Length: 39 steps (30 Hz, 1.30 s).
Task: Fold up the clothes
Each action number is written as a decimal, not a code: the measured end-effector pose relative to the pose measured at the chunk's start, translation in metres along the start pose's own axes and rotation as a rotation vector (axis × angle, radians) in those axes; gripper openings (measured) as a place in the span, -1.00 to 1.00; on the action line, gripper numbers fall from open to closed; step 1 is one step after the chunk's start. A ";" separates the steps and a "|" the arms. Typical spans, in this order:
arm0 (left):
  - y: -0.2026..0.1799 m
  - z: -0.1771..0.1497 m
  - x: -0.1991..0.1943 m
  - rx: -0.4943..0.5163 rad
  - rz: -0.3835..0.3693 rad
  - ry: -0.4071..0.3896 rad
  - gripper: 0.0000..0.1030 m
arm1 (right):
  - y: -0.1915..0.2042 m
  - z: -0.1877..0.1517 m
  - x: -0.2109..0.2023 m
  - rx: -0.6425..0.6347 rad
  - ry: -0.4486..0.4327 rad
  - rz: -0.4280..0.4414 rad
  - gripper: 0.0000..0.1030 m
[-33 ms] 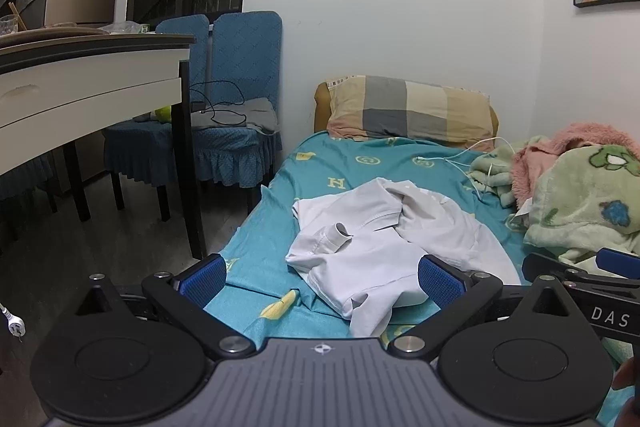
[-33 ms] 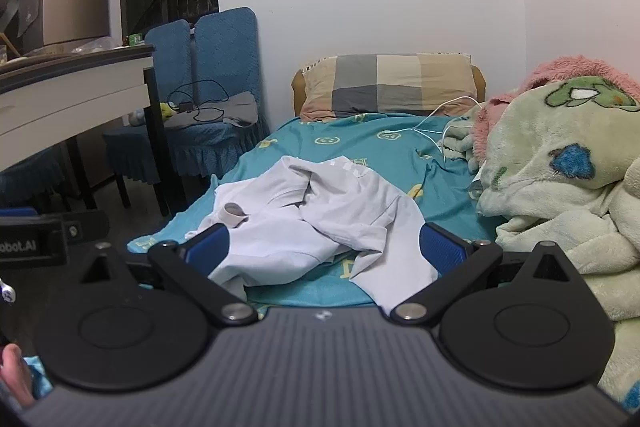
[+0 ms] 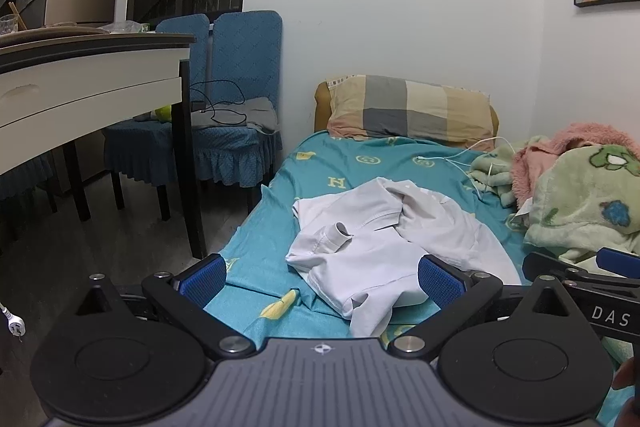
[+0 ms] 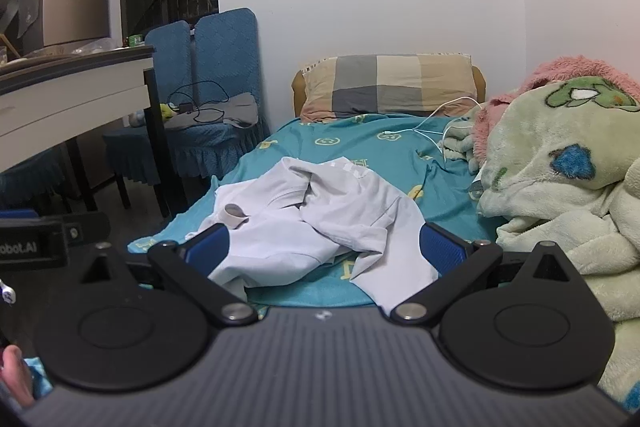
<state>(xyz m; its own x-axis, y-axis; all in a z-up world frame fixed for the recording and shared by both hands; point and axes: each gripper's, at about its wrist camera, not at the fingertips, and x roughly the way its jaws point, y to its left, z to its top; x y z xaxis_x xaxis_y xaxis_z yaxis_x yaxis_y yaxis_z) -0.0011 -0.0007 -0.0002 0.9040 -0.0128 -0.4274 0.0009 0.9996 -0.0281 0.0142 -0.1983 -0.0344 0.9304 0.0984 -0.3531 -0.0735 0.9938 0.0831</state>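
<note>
White cloth lies crumpled in front of me: a long-sleeved shirt (image 3: 384,247) heaped on the teal bedsheet (image 3: 344,163), roughly midway along the bed and towards its near end. One cuff (image 3: 340,230) stands up as a small open tube on the side nearer the floor, and a loose fold of the shirt trails towards me over the sheet.

My left gripper (image 3: 322,277) has its blue pads (image 3: 202,279) spread wide apart, nothing between them; it sits low over the near edge of the bed with the shirt just beyond the fingertips. My right gripper (image 4: 324,247) is likewise spread wide and carries nothing; the shirt's near folds show between its two blue pads (image 4: 440,247), but I cannot tell whether they touch the cloth. In the left wrist view the right gripper's body juts in from the right edge.

At the head of the bed a checked pillow (image 3: 412,109) leans against the white wall. A white cable (image 3: 460,159) runs across the sheet near it. Green and pink fleece blankets (image 4: 560,187) are piled along the wall side of the bed. Off the bed stand two blue-covered chairs (image 3: 236,99) and a white table (image 3: 88,79) with dark legs.
</note>
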 end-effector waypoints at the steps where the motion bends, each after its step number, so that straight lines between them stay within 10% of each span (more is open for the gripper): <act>1: 0.000 0.000 -0.001 0.002 0.001 -0.002 0.99 | 0.000 0.000 0.000 -0.002 0.002 0.001 1.00; 39: 0.006 0.000 0.005 -0.017 -0.017 0.021 1.00 | -0.001 0.003 -0.002 -0.001 -0.010 -0.005 1.00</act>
<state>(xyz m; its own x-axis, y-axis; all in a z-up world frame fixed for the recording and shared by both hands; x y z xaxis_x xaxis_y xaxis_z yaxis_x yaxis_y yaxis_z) 0.0033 0.0049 -0.0021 0.8946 -0.0305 -0.4458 0.0087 0.9987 -0.0508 0.0134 -0.1996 -0.0310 0.9341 0.0934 -0.3445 -0.0696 0.9943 0.0809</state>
